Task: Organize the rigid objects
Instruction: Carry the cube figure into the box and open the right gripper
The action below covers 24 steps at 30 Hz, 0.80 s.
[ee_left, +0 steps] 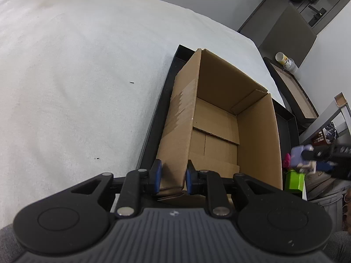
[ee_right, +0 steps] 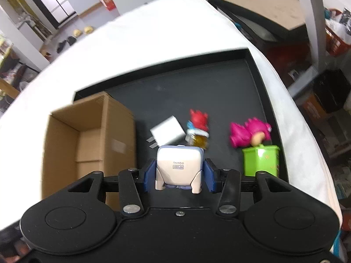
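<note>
An open, empty cardboard box stands in a black tray on a white-covered table. My left gripper is shut on the box's near left wall. My right gripper is shut on a white and lilac toy figure, base toward the camera, held above the tray; it shows blurred in the left wrist view. On the tray lie a white charger plug, a red-topped figure and a pink-haired figure in a green box. The cardboard box stands to the left.
The white cloth covers the table left of the tray. A dark framed board and shelving with clutter stand beyond the table's right edge. A paper cup sits on a ledge. Slippers lie on the floor far off.
</note>
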Motion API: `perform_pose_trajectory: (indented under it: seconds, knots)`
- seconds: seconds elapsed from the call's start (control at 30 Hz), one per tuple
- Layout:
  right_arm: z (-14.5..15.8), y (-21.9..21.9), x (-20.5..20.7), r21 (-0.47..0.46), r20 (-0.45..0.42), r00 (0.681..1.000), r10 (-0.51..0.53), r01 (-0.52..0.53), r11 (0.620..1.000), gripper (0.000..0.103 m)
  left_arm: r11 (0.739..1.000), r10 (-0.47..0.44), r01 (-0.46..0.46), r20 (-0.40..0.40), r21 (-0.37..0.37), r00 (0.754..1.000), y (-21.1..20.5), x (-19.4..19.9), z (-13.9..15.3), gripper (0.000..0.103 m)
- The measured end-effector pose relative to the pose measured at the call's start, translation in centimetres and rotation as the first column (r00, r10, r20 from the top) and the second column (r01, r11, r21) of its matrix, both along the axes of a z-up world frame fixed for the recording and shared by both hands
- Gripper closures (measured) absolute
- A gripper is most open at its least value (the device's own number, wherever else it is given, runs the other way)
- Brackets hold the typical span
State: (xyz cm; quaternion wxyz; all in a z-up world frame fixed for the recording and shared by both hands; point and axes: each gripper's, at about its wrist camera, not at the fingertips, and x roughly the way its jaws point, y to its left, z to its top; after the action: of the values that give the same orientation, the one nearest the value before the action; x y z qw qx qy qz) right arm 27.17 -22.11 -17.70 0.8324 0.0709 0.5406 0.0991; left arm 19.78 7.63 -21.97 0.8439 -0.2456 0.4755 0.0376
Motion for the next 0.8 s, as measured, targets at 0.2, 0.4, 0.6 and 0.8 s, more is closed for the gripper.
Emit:
perform_pose_trajectory:
  seconds: [0.2, 0.4, 0.6, 0.8]
  knots:
    - [2.9, 1.5, 0.6, 0.026, 0.061, 0.998, 0.033, -0.034, 0.999, 0.058, 1.0, -0.005, 0.005, 0.001, -0.002, 1.0, 0.0, 0.0, 0.0, 0.082]
    - [4.7, 3.2, 1.1, 0.047, 0.108, 0.992, 0.065, -0.071, 0.996, 0.058, 1.0, -0.005, 0.005, 0.001, -0.011, 1.0, 0.1, 0.0, -0.2, 0.082]
    - [5.6, 5.0, 1.3, 0.073, 0.145, 0.985, 0.097, -0.109, 0.991, 0.058, 1.0, -0.008, 0.008, 0.004, -0.015, 1.0, 0.2, 0.1, -0.3, 0.082]
    - [5.6, 7.1, 1.2, 0.091, 0.149, 0.98, 0.132, -0.146, 0.985, 0.058, 1.0, -0.014, 0.014, 0.004, -0.028, 1.0, 0.4, 0.1, -0.5, 0.082]
